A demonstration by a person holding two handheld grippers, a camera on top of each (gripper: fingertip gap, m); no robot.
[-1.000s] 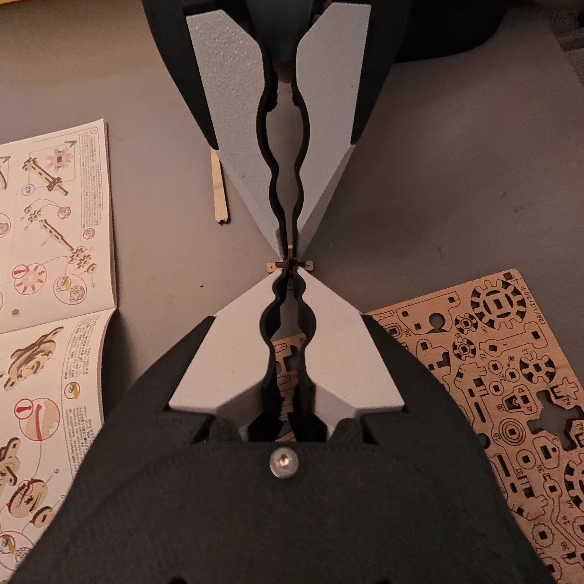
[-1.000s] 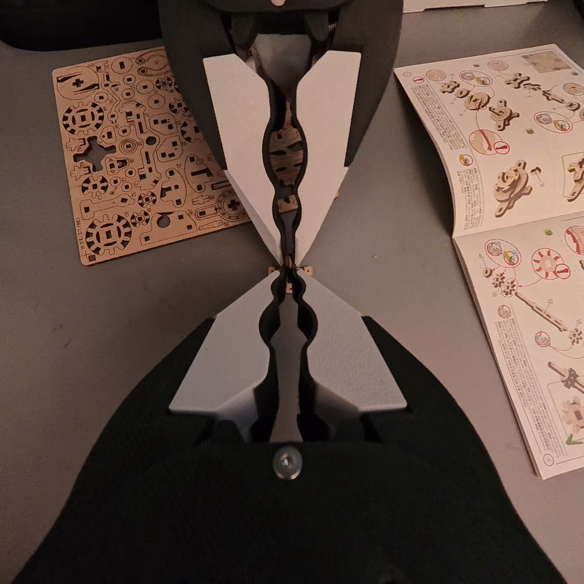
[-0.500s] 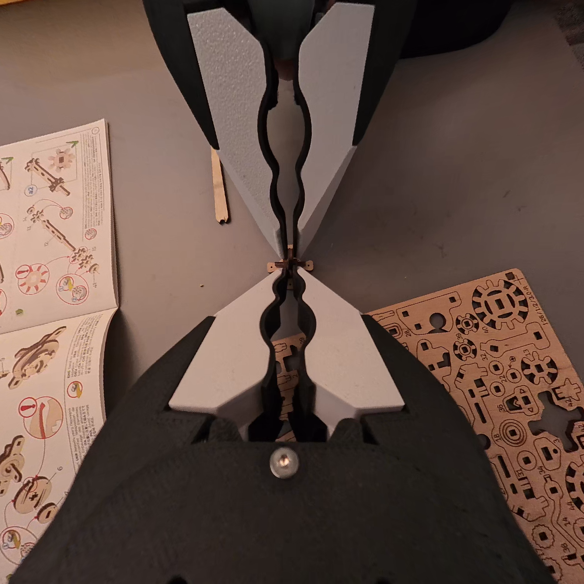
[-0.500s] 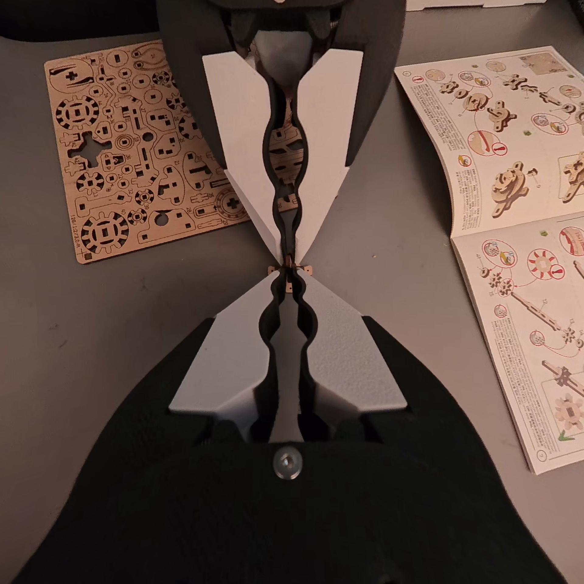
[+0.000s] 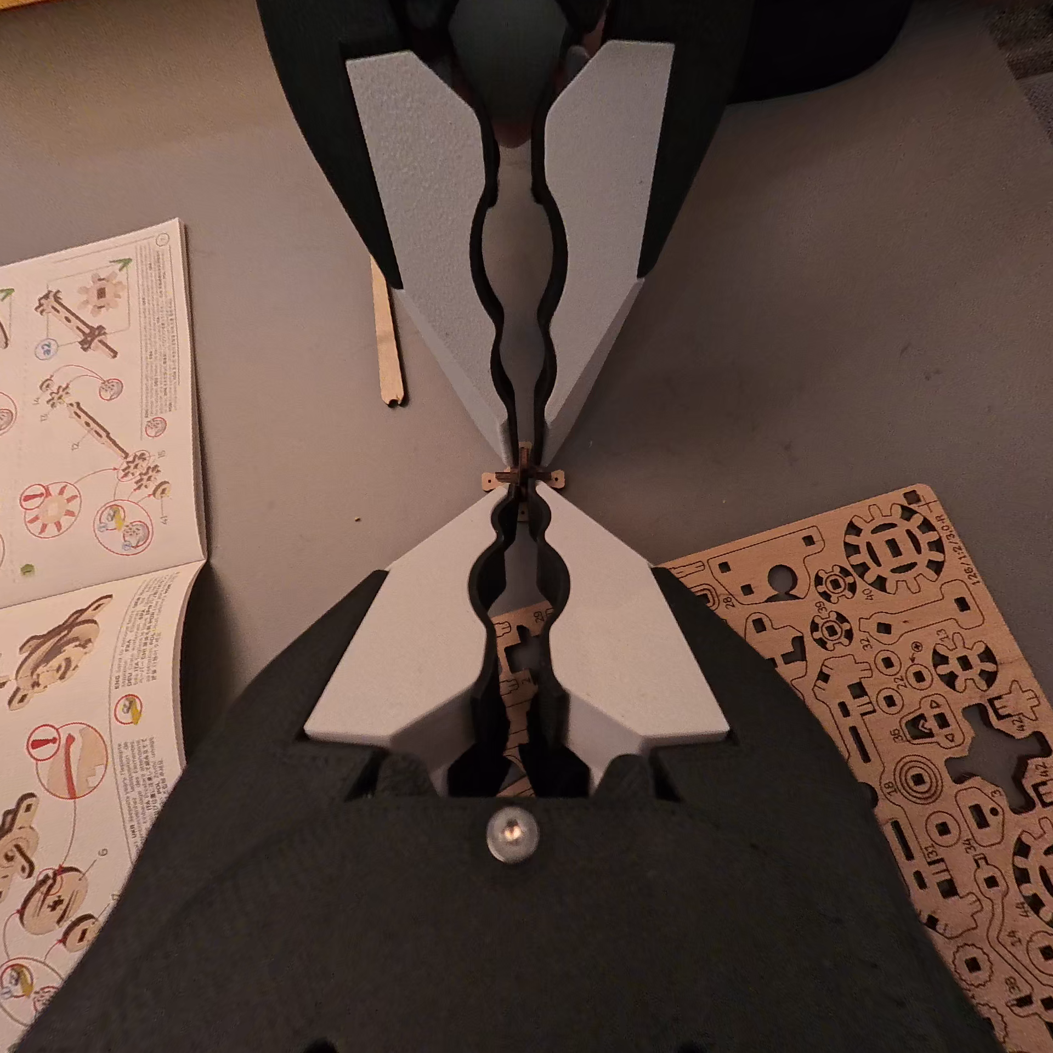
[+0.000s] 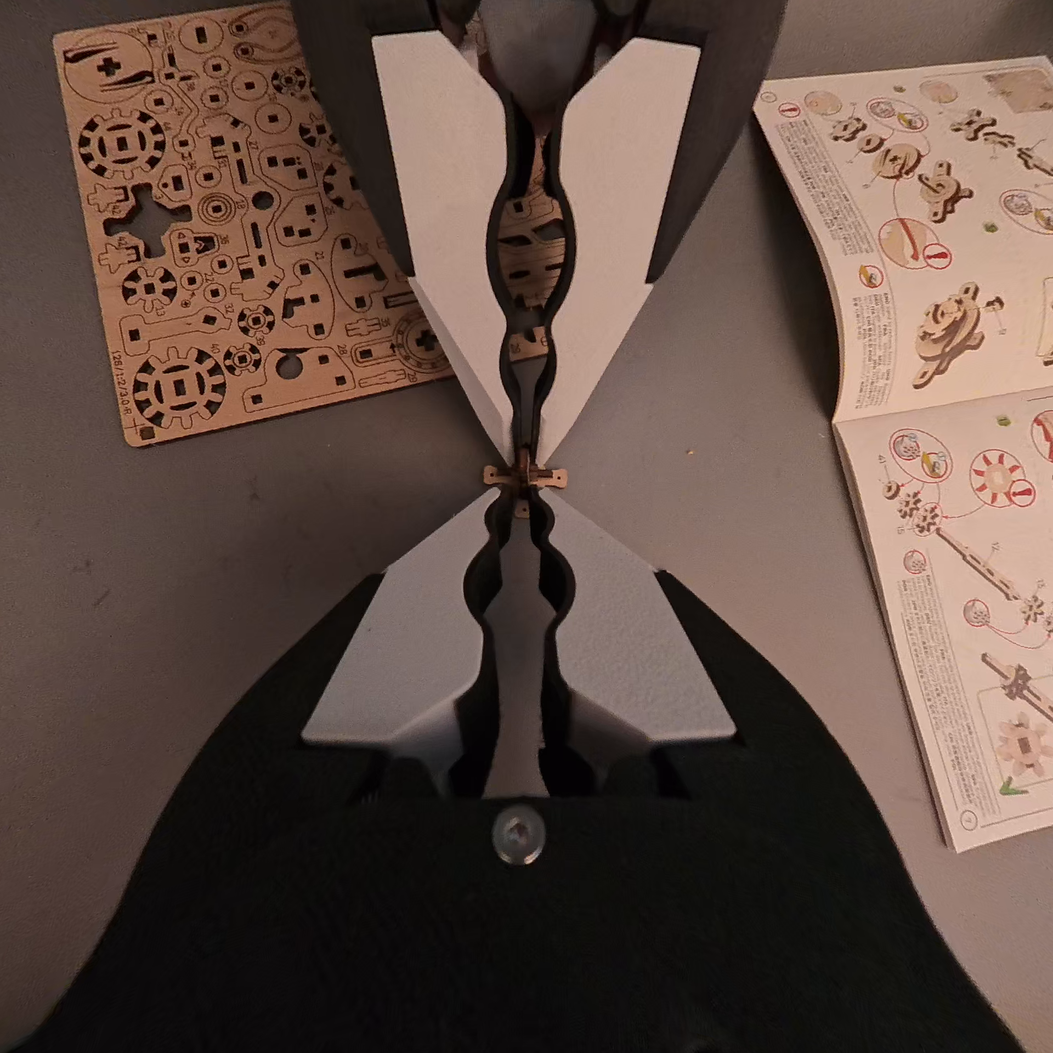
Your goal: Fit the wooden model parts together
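A small cross-shaped wooden assembly [image 5: 523, 477] of two slotted parts hangs above the grey table between two grippers that meet tip to tip. My left gripper [image 5: 521, 502] comes from the bottom of the left wrist view and is shut on the near end of the assembly. My right gripper [image 5: 524, 450] comes from the top and is shut on the far end. The right wrist view shows the same from the other side: the assembly [image 6: 524, 476], the right gripper [image 6: 521, 501] below, the left gripper [image 6: 524, 450] above. The crosspiece's two ends stick out sideways.
A laser-cut wooden parts sheet [image 5: 883, 684] lies on the table [image 5: 798, 342] under my left gripper, also in the right wrist view [image 6: 228, 228]. An open instruction booklet [image 5: 85, 513] lies on the other side [image 6: 940, 456]. A loose wooden stick [image 5: 387, 342] lies beside the right gripper.
Both grippers stay shut tip to tip on the small assembly. The pair has drifted slightly over the table; nothing was let go.
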